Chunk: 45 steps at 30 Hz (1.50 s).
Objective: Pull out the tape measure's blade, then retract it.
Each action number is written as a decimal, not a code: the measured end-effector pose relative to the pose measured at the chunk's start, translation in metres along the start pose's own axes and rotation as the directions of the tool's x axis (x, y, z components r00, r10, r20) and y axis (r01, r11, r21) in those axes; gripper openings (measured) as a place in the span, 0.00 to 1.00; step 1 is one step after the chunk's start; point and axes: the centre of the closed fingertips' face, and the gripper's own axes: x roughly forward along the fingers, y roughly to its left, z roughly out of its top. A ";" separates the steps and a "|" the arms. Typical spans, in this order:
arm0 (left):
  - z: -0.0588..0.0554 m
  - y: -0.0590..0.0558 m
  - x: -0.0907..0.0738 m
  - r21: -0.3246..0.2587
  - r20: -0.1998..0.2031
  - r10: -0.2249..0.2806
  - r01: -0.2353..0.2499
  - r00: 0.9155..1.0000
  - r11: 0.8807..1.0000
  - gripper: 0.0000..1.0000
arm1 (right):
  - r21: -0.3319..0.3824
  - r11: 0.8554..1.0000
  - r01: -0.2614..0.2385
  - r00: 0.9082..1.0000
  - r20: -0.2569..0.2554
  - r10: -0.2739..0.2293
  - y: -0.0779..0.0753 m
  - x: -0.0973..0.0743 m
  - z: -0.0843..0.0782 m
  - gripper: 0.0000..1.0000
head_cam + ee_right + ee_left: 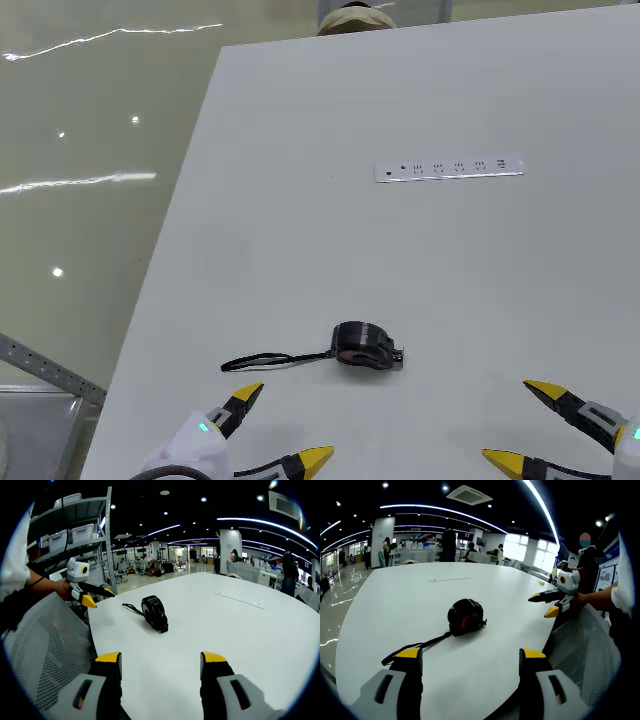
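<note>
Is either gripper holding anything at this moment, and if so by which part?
Nothing is held. The left gripper and right gripper are both open, apart from the tape measure lying on the table.

Place: large open-plan office.
Ceiling: black, long curved white light strips (445, 509), square air vent (466, 494).
Background: rows of desks (417, 556), grey metal shelving rack (108, 540) with plastic bins (80, 532).

Left claw (284, 424), right claw (520, 424): yellow tips, black jaws, white-grey bodies; white sleeve (12, 560).
</note>
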 end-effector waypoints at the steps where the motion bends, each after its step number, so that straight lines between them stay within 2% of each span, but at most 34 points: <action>1: 0.000 0.000 0.000 -0.001 0.001 0.001 -0.001 1.000 1.000 0.77 | -0.001 1.000 -0.001 1.000 -0.001 0.001 0.000 0.000 0.000 0.64; 45: -0.003 0.000 0.000 0.000 -0.006 0.000 0.000 1.000 1.000 0.77 | 0.000 1.000 -0.010 1.000 -0.002 0.010 0.002 0.000 0.000 0.64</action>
